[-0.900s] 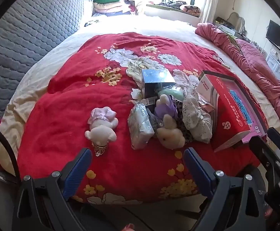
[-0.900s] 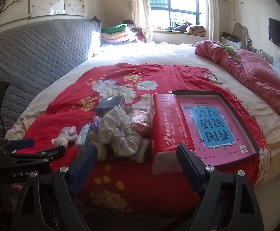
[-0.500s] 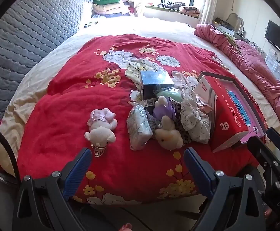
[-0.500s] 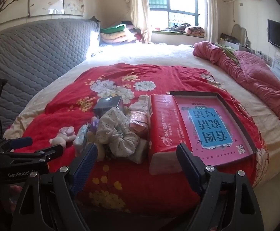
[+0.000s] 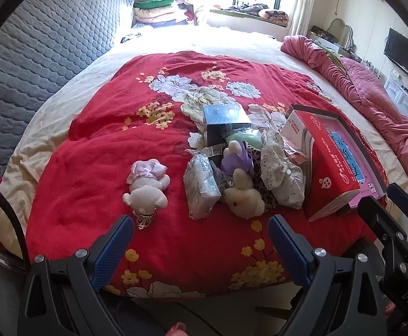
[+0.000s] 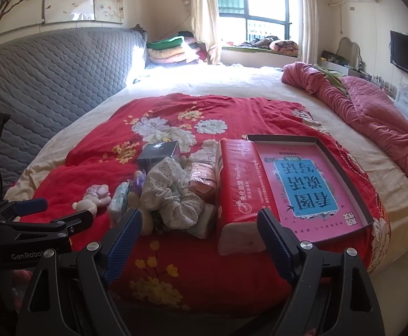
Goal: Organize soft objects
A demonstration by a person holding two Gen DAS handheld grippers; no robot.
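Bare red blanket [image 5: 97, 173] fills the left and lower middle of the left wrist frame, open to approach. The plush bear [image 5: 146, 187] lies alone there. Right of centre, toys, a tissue pack [image 5: 201, 187] and the red box [image 5: 327, 168] crowd together, touching.
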